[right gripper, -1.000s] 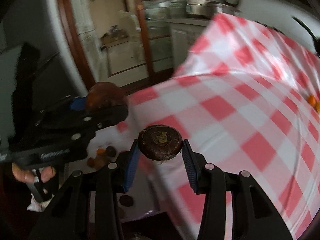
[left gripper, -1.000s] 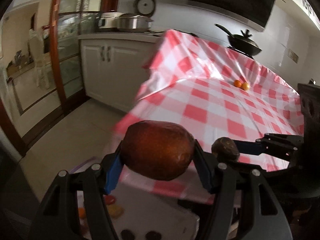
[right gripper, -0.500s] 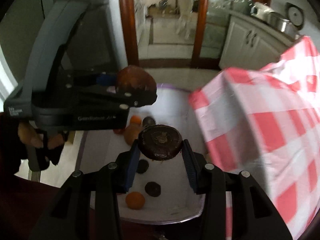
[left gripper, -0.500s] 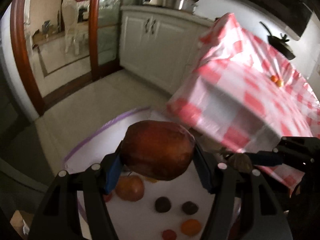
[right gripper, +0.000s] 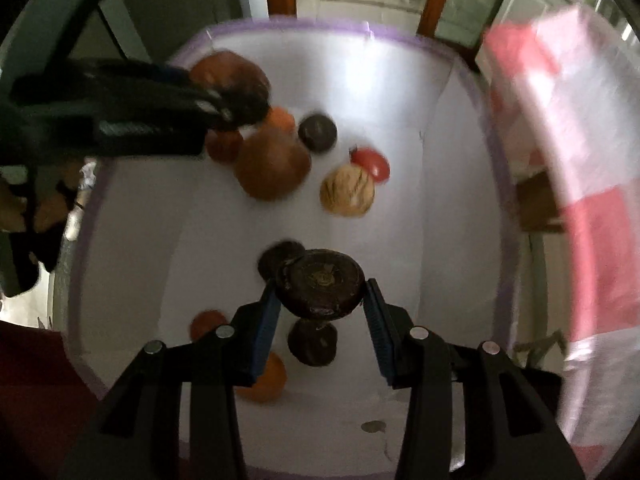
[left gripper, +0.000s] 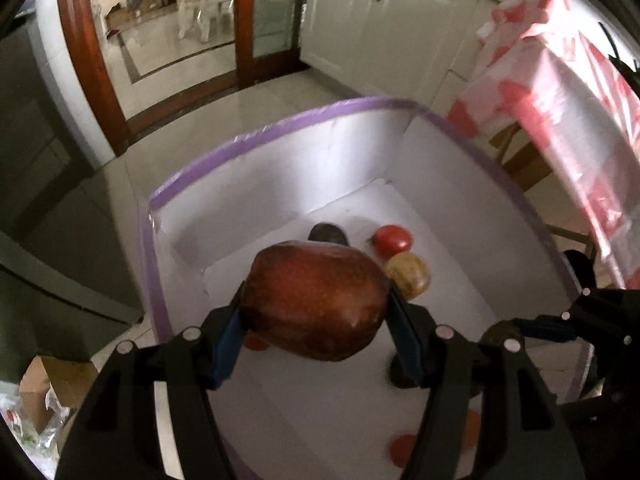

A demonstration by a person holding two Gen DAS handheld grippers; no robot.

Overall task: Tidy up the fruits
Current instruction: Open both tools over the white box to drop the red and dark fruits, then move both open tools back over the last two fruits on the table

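Both grippers hang over the white box (left gripper: 280,184): left gripper (left gripper: 316,320) clamps a red apple (left gripper: 316,300), right gripper (right gripper: 320,304) clamps a dark round fruit (right gripper: 320,282).

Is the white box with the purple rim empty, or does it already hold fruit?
Not empty. The white box already holds loose fruit on its floor, including a red tomato, a tan round fruit and a dark one.

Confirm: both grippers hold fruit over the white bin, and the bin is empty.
Not empty. The right wrist view shows fruit already in the bin, including a tomato. The left gripper and right gripper do each hold fruit over it.
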